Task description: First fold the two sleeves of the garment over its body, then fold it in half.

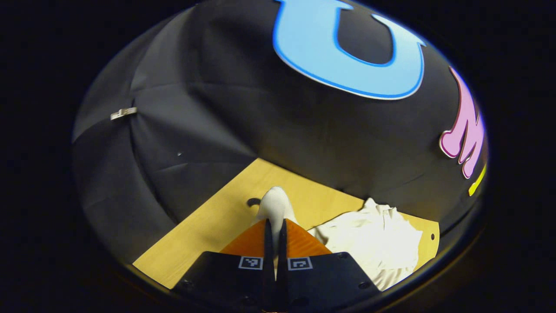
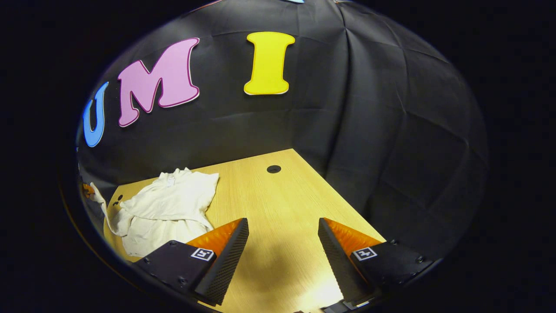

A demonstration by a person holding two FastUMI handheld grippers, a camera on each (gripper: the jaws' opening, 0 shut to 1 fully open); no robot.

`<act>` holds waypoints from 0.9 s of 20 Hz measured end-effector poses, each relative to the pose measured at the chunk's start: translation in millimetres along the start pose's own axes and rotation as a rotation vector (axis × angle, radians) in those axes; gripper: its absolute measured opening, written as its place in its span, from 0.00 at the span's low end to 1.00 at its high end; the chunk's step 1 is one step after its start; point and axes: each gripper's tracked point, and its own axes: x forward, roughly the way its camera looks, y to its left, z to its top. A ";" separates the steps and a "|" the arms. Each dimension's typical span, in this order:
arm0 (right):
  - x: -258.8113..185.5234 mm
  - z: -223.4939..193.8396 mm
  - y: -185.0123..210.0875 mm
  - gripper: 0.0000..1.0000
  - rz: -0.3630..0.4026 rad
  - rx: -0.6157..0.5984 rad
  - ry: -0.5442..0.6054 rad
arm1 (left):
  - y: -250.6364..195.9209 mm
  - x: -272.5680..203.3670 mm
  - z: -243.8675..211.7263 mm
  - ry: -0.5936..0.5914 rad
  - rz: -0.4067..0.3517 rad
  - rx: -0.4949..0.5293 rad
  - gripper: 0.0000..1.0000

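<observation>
your left tool point(image 1: 274, 226) is clenched on a bunched bit of white cloth, a sleeve point(image 1: 275, 205) that sticks out past its tips, lifted above the worktop point(image 1: 217, 219). the rest of the garment point(image 1: 373, 241) lies crumpled on the wood just to the right, near the far edge. a round hole point(image 1: 253, 202) in the worktop shows beside the sleeve. your right tool point(image 2: 282, 243) is released, jaws wide apart over bare wood, holding nothing. from there the garment point(image 2: 167, 208) lies well off to the left, another hole point(image 2: 273, 168) beyond it.
</observation>
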 end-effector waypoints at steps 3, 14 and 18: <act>6.9 -3.5 -5.5 0.98 -0.006 0.009 0.008 | -62.9 12.7 9.0 -0.029 -0.078 0.084 0.06; 24.8 -22.1 -17.9 0.97 -0.016 0.032 0.059 | -303.3 22.0 -37.5 -0.020 -0.401 0.321 0.06; 28.5 -30.4 -11.1 0.97 0.011 0.021 0.075 | -377.4 16.9 -85.5 0.036 -0.507 0.405 0.01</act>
